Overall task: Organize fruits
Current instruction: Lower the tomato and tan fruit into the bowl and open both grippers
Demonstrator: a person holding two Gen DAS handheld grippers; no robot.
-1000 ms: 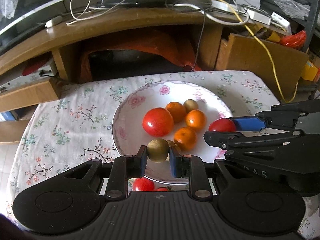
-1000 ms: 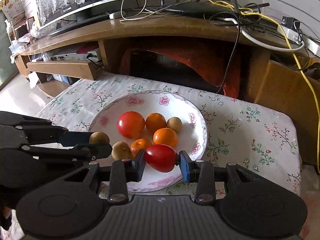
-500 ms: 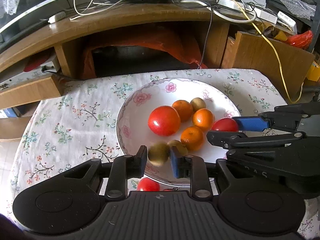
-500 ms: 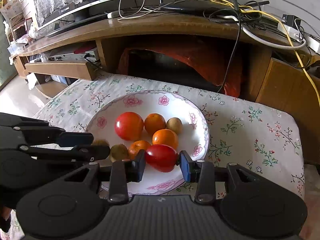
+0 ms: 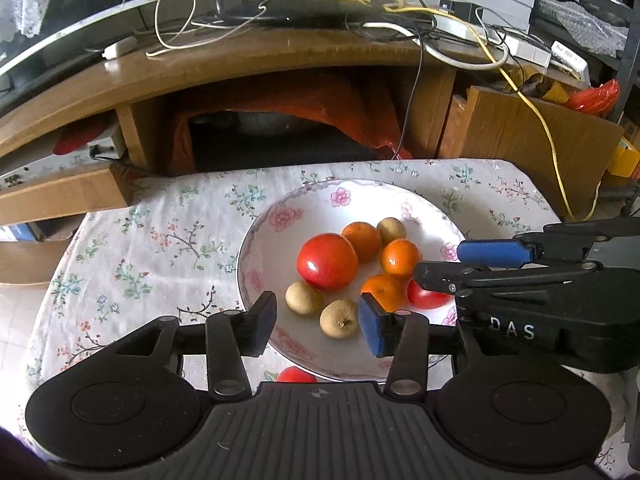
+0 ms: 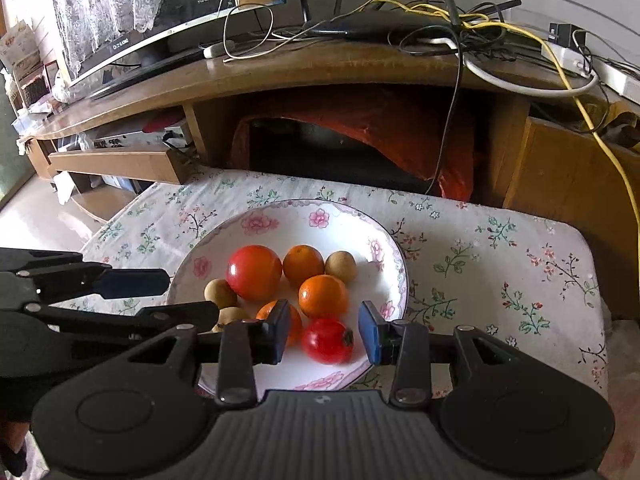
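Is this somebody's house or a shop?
Probably a living room at home: a flat-screen television on a long wooden media cabinet, and a flowered white plate on a floral tablecloth.

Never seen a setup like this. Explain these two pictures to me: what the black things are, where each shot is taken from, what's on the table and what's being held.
A person holds a two-fingered tool in each hand, each carrying a camera looking along its fingers. One picture is from the left hand-held gripper, the other from the right hand-held gripper; each also appears sideways in the other's view. On the floral tablecloth sits a plate with two tomatoes, three oranges and three small brown fruits. Another red fruit lies beside the plate. Both grippers are open, holding nothing.
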